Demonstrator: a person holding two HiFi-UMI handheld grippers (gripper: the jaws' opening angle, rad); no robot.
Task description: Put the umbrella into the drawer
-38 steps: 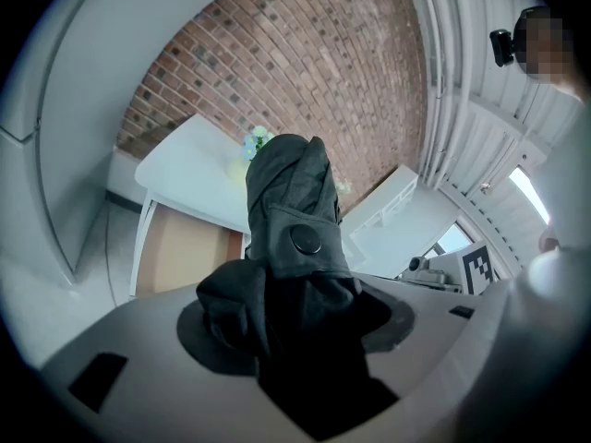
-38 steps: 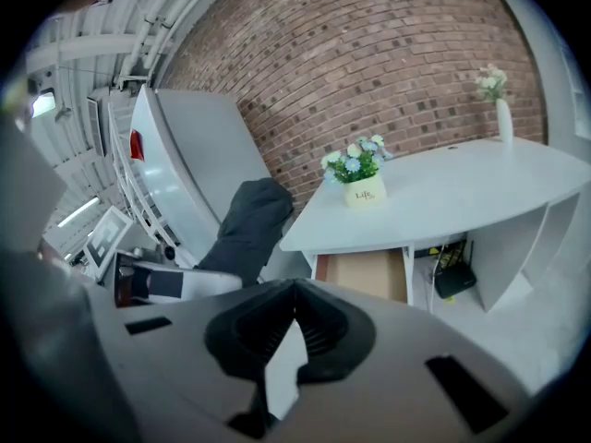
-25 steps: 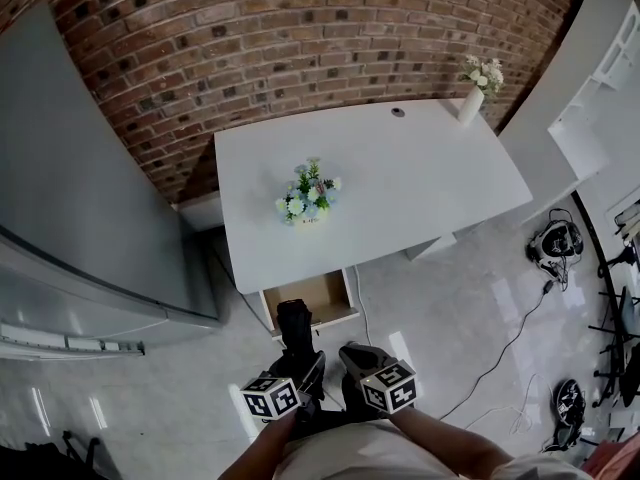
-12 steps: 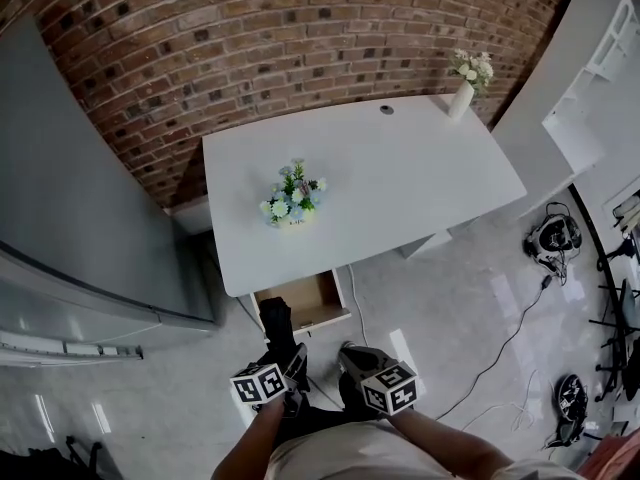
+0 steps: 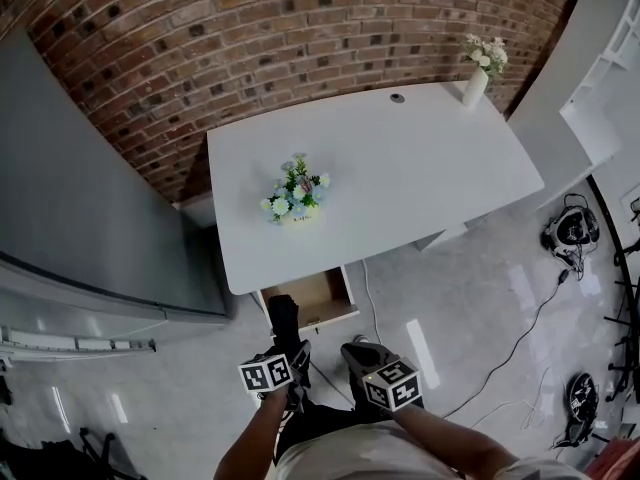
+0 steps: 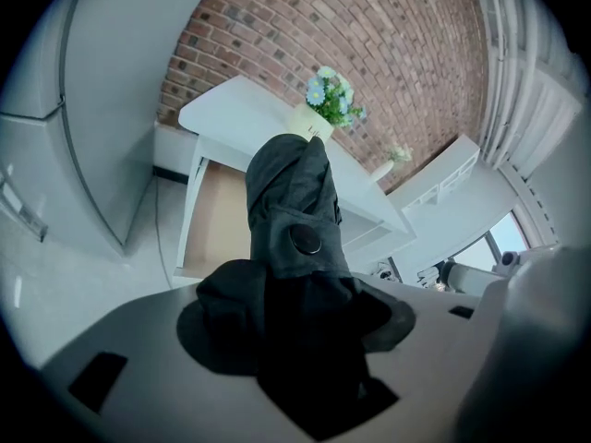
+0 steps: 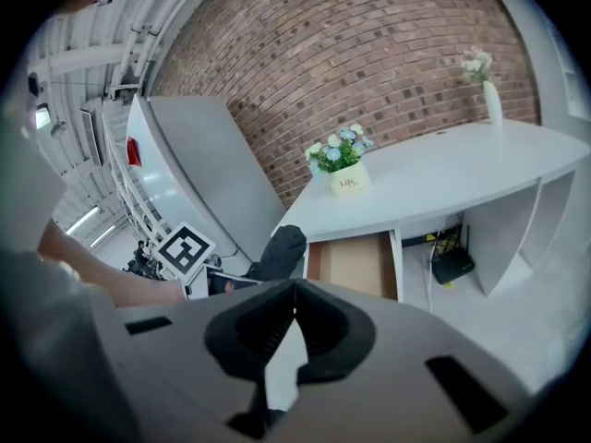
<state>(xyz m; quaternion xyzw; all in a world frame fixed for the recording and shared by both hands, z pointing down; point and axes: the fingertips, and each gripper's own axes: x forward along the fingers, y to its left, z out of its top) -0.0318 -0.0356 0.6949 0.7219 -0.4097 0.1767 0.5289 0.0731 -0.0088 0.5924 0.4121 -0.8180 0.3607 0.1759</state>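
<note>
Two claws are out in front of me, one in each hand, both angled down toward the floor [image 5: 470, 308]. My left claw [image 6: 297, 363] is clamped on the umbrella [image 6: 294, 206], a folded dark one with its strap buttoned round it. The cloth bunches up between the jaws and the rest sticks out straight ahead of the claw.

Just past the umbrella's far end, and lower, is the drawer [image 5: 320, 294], pulled out from under the white desk [image 5: 430, 183], with its wooden bottom bare. From the head view the umbrella's tip overlaps the drawer's front left corner, but the umbrella hangs in my grip, not inside. I cannot tell whether the tip is above the opening or just short of it.

My right claw [image 7: 294, 295] sits just to the right of the left one and points the same way. Its jaws meet at the tips with nothing between them. From this claw the drawer lies ahead and a little right, and the umbrella is ahead to the left.

Beyond the drawer, on the desk, stands a small pot of flowers [image 5: 295, 193], blue and white. Farther off to the right is a white vase [image 5: 474, 86] near the brick wall [image 5: 250, 38]. A tall grey cabinet [image 5: 80, 218] stands left of my left claw. A black box [image 7: 452, 266] with cables sits under the desk, right of the drawer.
</note>
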